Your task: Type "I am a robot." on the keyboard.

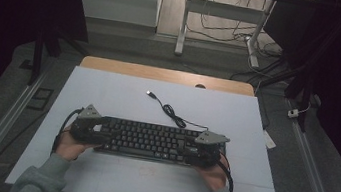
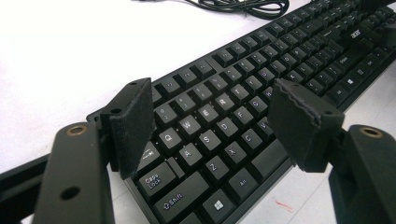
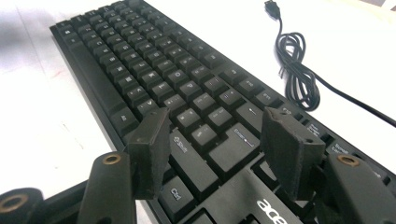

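The keyboard (image 1: 147, 139), stiff, light and long, is best pinched at both short ends, where the left gripper (image 2: 210, 121) and right gripper (image 3: 215, 140) hover with jaws spread.

Black keyboard (image 1: 149, 140) with white legends, black cable (image 1: 171, 112), seemingly white table (image 1: 108, 92).
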Motion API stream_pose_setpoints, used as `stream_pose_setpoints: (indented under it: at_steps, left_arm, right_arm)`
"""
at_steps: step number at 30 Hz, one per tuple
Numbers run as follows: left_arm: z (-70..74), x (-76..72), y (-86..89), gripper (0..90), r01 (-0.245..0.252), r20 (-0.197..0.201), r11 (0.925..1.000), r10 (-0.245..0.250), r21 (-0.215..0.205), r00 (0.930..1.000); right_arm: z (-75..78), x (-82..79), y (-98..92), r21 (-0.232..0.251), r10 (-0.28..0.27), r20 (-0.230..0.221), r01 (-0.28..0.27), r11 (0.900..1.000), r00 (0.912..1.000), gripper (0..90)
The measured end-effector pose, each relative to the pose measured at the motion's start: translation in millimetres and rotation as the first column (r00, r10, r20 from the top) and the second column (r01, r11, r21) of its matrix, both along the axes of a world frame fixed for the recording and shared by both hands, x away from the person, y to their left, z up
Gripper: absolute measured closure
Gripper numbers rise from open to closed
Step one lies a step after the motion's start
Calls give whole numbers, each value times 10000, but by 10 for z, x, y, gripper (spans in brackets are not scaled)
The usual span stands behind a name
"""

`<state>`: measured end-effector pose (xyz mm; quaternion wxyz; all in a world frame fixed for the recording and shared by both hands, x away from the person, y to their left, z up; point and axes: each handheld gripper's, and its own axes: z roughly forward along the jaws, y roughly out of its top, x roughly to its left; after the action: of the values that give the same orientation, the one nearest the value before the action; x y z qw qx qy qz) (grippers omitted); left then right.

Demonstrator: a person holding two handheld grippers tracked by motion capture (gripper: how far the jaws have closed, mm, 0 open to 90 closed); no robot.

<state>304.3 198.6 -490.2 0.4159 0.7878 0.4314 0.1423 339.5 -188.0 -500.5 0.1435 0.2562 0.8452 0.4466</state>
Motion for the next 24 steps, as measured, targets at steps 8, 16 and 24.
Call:
stream_pose_setpoints:
  at_steps: [8,16,24]
  left_arm:
    - [-31,6,-28,311,25,-93,9999,-24,149,10000]
    - [-45,11,-31,310,56,-116,9997,-53,233,9999]
    - [-67,21,-40,309,119,-170,9993,-113,341,9998]
  right_arm:
    - [57,0,61,365,323,-100,-319,9988,9994,459]
    - [81,2,144,469,666,-191,-657,9967,9976,572]
    - [88,-6,307,327,1285,-329,-1274,9913,9912,801]
